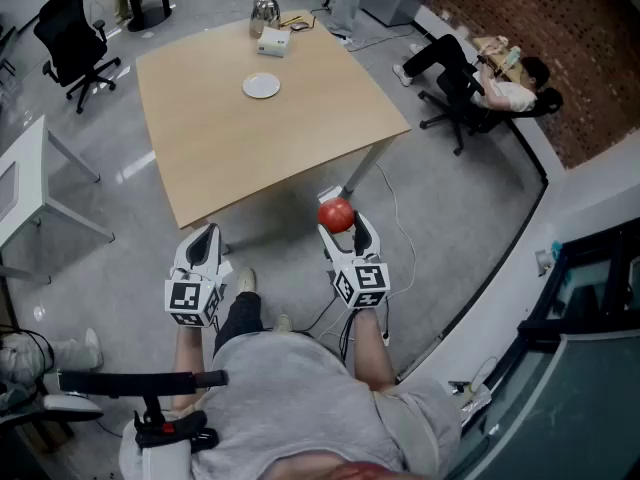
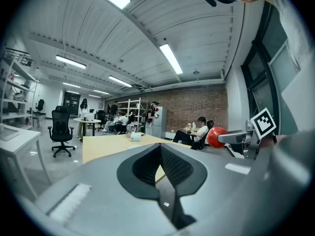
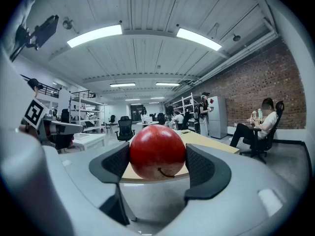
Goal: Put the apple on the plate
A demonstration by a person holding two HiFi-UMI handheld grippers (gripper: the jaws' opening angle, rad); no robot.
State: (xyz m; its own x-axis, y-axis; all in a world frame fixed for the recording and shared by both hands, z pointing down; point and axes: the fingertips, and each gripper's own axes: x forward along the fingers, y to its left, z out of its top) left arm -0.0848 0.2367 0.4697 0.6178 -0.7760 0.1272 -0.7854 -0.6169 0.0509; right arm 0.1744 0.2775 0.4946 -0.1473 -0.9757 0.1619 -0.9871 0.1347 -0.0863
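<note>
Right gripper point(image 3: 157, 167): the fingers point(image 3: 114, 162) stand wide and are clamped on the apple point(image 3: 157, 151). Both dark inner faces touch its flanks at about mid-height. The stem end is out of sight and the base shows at the bottom.

Left gripper point(image 2: 161, 162): the fingers are pressed together with nothing between them. It hangs level beside the right one.

Position: the apple is in the air, short of the near edge of the surface point(image 1: 250, 153), with the floor point(image 1: 450, 218) below it. The plate point(image 1: 261, 86) lies on the far half, well apart from the apple. A white box point(image 1: 273, 42) and a metal jug point(image 1: 264, 12) stand beyond it.

Step in hand, as I judge it, is the carry to the plate; the placing is not yet begun.
- You must step or reach forward, because the plate is out at the far half.
- Come in over the near edge with the gripper level and stop above the plate's centre, short of the box.
- Lower until the apple's base rests on the plate, and only then part the fingers, slowly.

Materials:
- The apple is round, red and glossy, with smooth skin. It will likely roll if you release it high or off-centre.
- The finger faces are dark with a fine ribbed texture, which should grip well, so extra squeeze seems needless.
- The plate is small, white, round and shallow, so its rim offers little to stop a roll.
- The surface is flat, pale wood with a matt finish.
</note>
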